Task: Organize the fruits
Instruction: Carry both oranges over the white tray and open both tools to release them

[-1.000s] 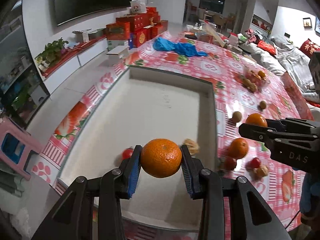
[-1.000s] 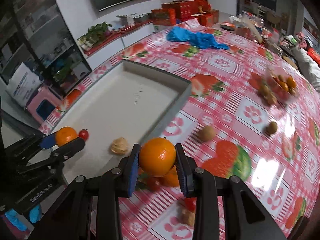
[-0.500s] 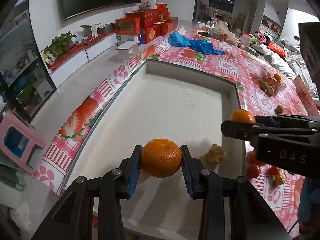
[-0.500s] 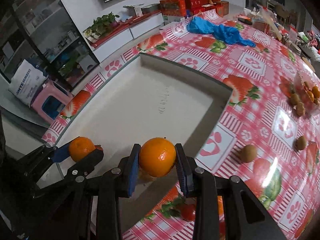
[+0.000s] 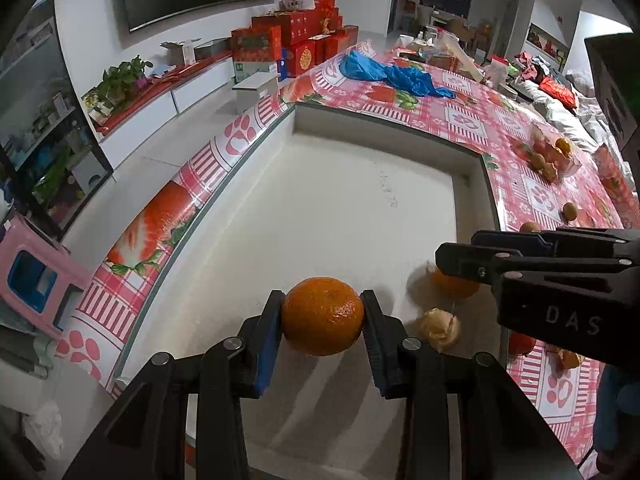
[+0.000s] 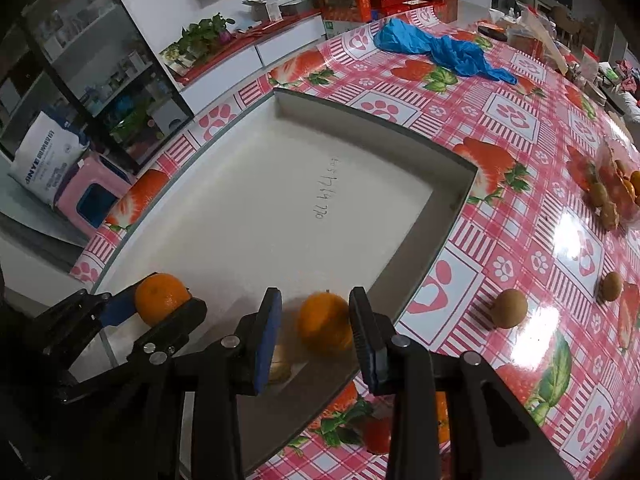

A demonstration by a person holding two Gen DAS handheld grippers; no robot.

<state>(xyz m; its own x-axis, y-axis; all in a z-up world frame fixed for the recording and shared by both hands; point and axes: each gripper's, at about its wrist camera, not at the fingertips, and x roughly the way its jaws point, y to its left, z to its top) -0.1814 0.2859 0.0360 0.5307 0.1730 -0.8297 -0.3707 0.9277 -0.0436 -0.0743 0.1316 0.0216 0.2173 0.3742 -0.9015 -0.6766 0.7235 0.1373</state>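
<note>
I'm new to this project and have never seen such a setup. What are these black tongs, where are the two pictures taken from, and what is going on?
There is no robot: a person holds a two-finger clamp in each hand, and a fisheye camera on each looks along its fingers. In the left wrist view, the left gripper squeezes an orange over a shallow white tray. In the right wrist view, the right gripper is opening: its orange sits blurred between the pads, a clear gap on one side. The tray lies on a red strawberry tablecloth, with a blue cloth and small brown fruits around.
</note>
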